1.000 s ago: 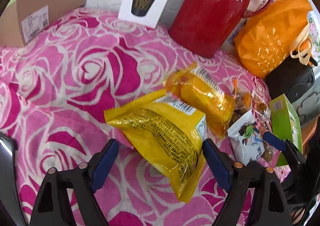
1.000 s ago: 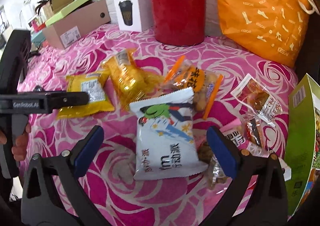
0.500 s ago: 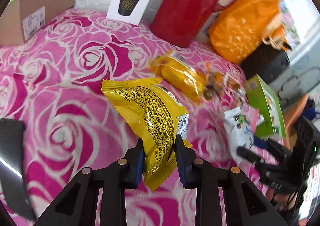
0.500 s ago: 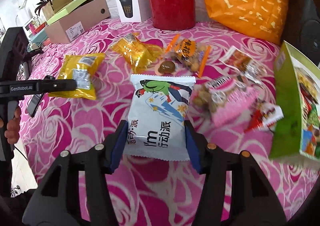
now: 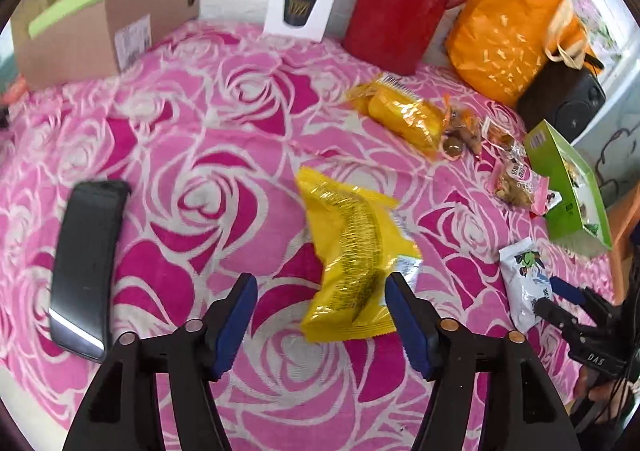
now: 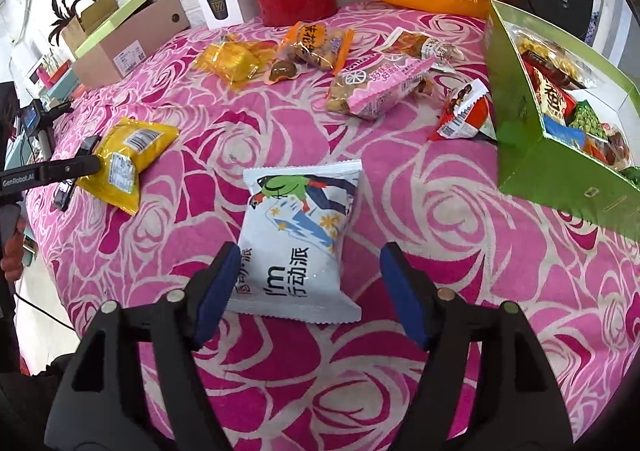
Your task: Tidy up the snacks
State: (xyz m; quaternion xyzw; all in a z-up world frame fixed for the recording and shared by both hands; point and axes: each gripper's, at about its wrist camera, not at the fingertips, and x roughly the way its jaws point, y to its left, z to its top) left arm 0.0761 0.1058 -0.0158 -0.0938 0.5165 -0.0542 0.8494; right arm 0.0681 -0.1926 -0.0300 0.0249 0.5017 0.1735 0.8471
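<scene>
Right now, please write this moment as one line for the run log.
left gripper: jaws open around yellow bag | right gripper: jaws open around white bag | green box: partly filled

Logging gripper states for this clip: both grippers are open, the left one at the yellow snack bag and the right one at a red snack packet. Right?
Not quite. The right gripper is open around the white snack bag with the green bird print, as the right wrist view shows. The left gripper is open at the yellow snack bag.
</scene>
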